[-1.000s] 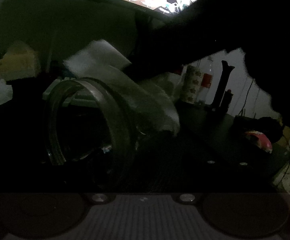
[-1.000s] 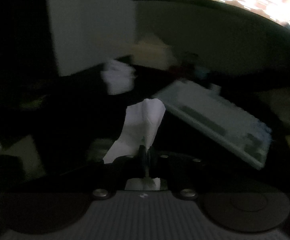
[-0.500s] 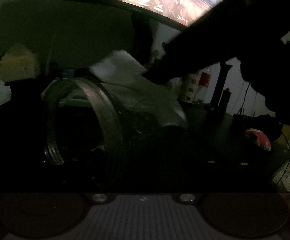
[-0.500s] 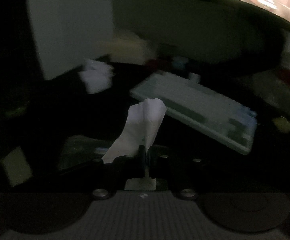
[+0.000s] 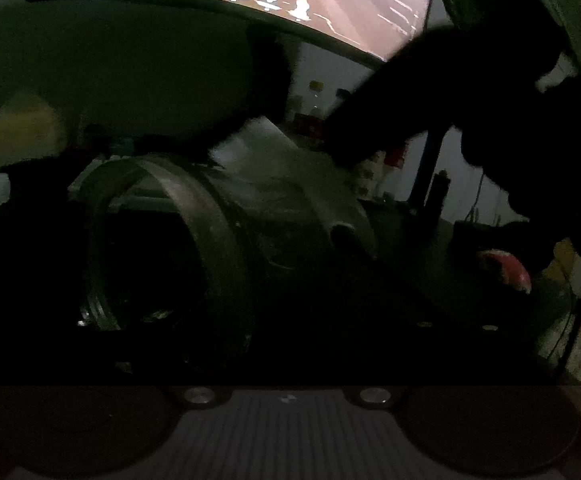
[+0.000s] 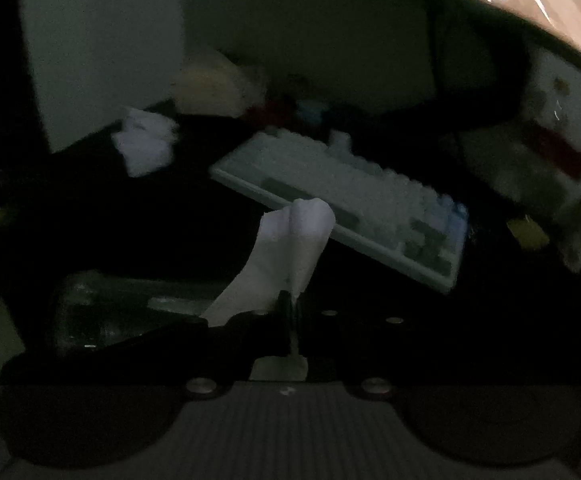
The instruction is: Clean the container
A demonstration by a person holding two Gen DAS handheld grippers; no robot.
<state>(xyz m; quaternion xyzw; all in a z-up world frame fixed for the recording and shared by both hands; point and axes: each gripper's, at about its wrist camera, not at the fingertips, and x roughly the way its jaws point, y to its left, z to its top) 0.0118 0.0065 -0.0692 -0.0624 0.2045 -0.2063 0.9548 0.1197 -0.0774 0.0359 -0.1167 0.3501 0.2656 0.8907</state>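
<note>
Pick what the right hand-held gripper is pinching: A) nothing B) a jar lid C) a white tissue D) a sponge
C: in the right wrist view the right hand-held gripper is shut on a white tissue, which stands up from between its fingers.

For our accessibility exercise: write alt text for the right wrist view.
The right gripper pinches a white tissue above a glass jar lying low at left. Behind, a pale keyboard rests on a dark desk.
</note>
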